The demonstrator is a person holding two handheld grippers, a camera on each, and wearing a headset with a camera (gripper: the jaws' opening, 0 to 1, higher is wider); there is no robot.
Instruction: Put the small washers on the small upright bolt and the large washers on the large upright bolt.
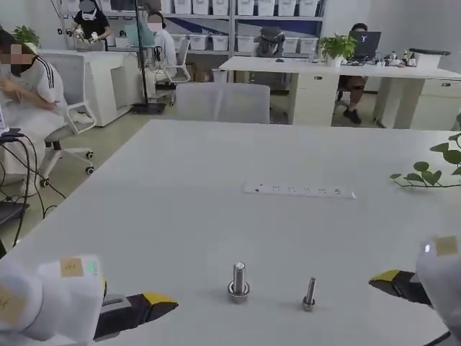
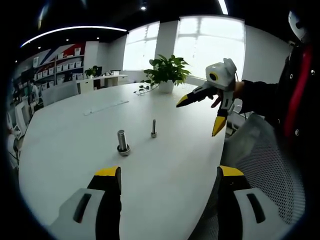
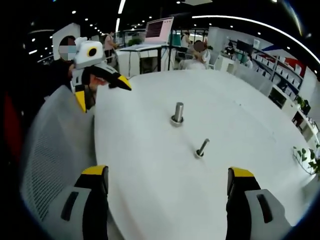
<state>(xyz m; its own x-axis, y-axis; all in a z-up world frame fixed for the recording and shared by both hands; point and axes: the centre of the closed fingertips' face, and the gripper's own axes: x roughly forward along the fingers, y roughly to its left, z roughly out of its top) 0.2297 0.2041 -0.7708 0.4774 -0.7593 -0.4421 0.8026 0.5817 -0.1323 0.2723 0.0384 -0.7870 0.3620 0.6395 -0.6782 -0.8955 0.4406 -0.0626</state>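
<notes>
Bolts, two, both upright on the white counter (image 1: 180, 216). We log the large bolt (image 1: 238, 281) at lower centre of the head view, thick, with a wider base. The small bolt (image 1: 309, 294) stands just to its right, thinner and shorter, apart from it. Whether any washer sits at either base, we cannot tell.

Left claw (image 2: 169, 172): we see it spread wide in its own view, yellow-tipped jaws rising from the bottom edge with bare counter between them and both bolts ahead, above centre. It holds nothing.

Right claw (image 3: 168, 171): likewise spread wide and empty, with the small bolt just above the gap and the large bolt farther up. In the left gripper view we find it at upper right, raised over the counter edge, jaws parted.

Surroundings, as we note them in the head view: a white power strip (image 1: 299, 190) lying at centre beyond the bolts, a leafy sprig (image 1: 432, 173) at the right edge, and a grey chair (image 1: 223, 102) at the far side of the counter.
</notes>
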